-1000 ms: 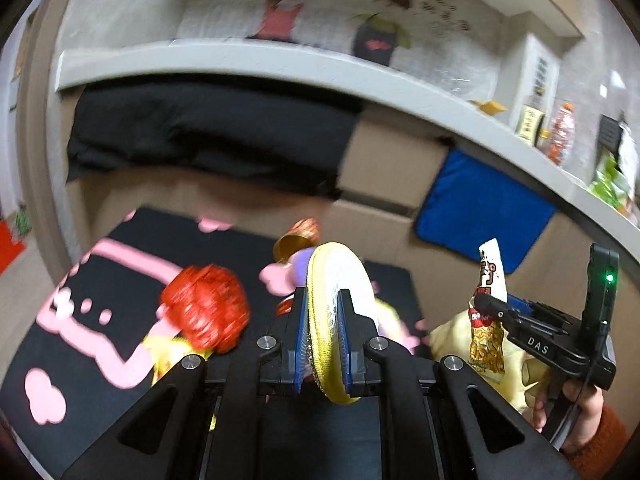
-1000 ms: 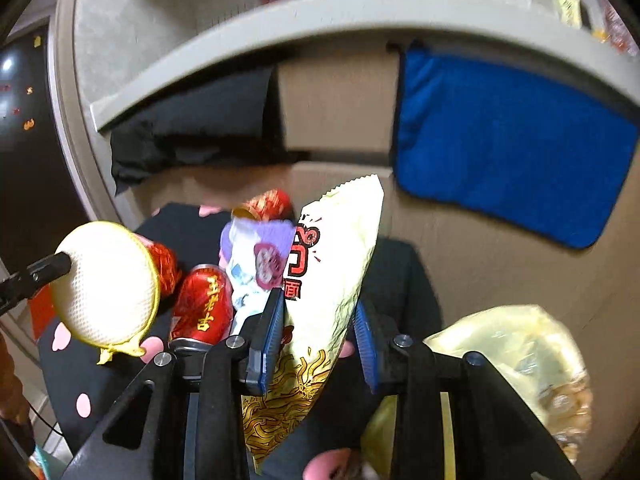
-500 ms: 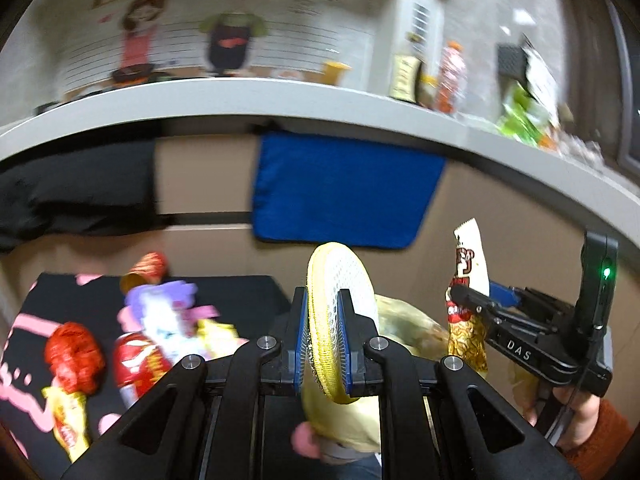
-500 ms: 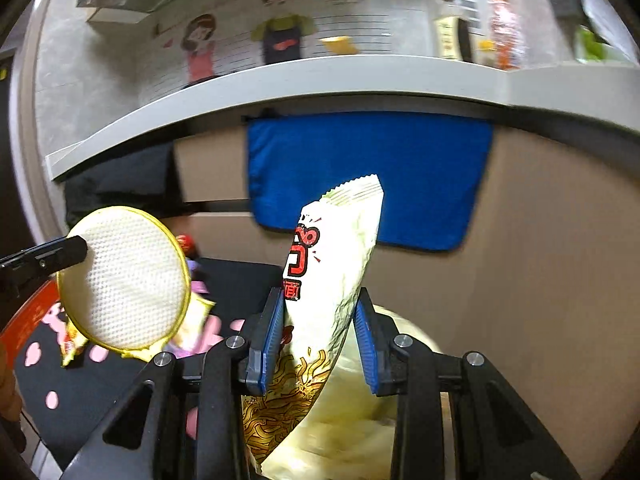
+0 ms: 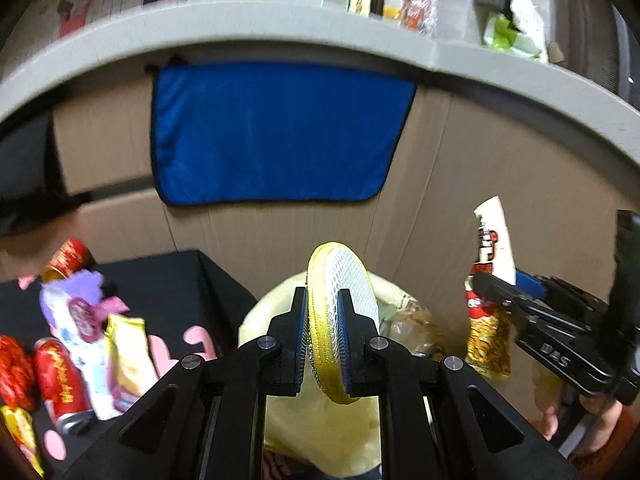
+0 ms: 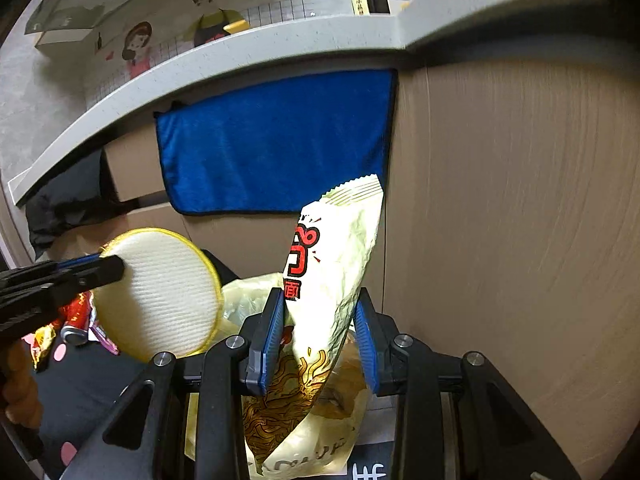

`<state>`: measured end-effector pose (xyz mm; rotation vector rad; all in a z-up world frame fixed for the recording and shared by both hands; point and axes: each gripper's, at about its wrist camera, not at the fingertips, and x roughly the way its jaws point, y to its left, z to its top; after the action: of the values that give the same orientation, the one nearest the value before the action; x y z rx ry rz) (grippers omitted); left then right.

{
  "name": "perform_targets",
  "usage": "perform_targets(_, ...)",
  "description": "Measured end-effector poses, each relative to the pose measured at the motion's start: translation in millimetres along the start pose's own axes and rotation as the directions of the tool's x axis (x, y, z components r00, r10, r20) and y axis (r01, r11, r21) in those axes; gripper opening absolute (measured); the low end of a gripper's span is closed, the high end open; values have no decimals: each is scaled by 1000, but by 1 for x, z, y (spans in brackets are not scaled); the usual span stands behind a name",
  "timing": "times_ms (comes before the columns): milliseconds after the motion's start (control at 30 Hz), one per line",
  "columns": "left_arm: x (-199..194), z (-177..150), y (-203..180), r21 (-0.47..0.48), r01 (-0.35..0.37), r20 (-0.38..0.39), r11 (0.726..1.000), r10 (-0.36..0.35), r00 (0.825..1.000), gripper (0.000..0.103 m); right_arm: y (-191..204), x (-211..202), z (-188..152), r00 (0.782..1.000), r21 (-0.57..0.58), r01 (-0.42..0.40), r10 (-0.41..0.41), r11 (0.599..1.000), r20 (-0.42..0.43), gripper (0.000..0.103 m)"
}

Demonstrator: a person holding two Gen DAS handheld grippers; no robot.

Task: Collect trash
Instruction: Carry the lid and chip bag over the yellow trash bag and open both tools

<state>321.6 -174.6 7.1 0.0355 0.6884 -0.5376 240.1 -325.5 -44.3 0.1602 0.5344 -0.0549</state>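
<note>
My left gripper (image 5: 323,332) is shut on a round white mesh pad with a yellow rim (image 5: 340,292), held on edge above a yellow trash bag (image 5: 320,420). The pad also shows in the right wrist view (image 6: 160,292). My right gripper (image 6: 320,336) is shut on a pale noodle packet (image 6: 336,256) with red print, held upright over the same bag (image 6: 248,296). The packet shows at right in the left wrist view (image 5: 490,280), in the right gripper (image 5: 496,284).
Loose trash lies on a black mat with pink shapes (image 5: 168,280) at left: red cans (image 5: 60,380), a purple and white wrapper (image 5: 80,312), a yellow wrapper (image 5: 128,356). A blue cloth (image 5: 276,132) hangs on the cardboard wall (image 5: 480,160) under a grey shelf (image 5: 320,28).
Both grippers swung right from the mat toward the yellow bag, still holding the pad and the packet. The mat's trash moved to the left edge of view.
</note>
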Motion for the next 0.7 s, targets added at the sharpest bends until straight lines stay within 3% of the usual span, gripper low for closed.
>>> perform_targets(133,46,-4,3,-25,28,-61,999,-30,998,14,-5,14,-2,1000,4,13,-13,1000,-20,31)
perform_targets(200,75,-10,3,11,2,-114,1000,-1,993,14,-7,22,-3,999,11,22,-22,1000,-36,31)
perform_targets(267,102,-22,1,78,-47,-198,996,62,978,14,-7,32,-2,998,22,21,-20,1000,-54,31)
perform_targets(367,117,-37,5,113,-34,-289,993,66,955,14,-6,40,-3,998,17,17,-16,1000,-68,31)
perform_targets(467,113,-42,15,100,-12,-296,995,41,954,14,0,55,-5,996,8,-11,11,1000,-94,31)
perform_targets(567,104,-40,34,-33,58,-301,998,-65,952,17,9,74,-9,989,20,-70,72,997,-133,31)
perform_targets(633,95,-37,45,-84,93,-277,992,-113,954,27,19,88,-12,980,30,-111,114,993,-164,31)
perform_targets(700,82,-34,51,-100,87,-245,991,-109,964,42,30,103,-17,969,29,-141,144,990,-202,31)
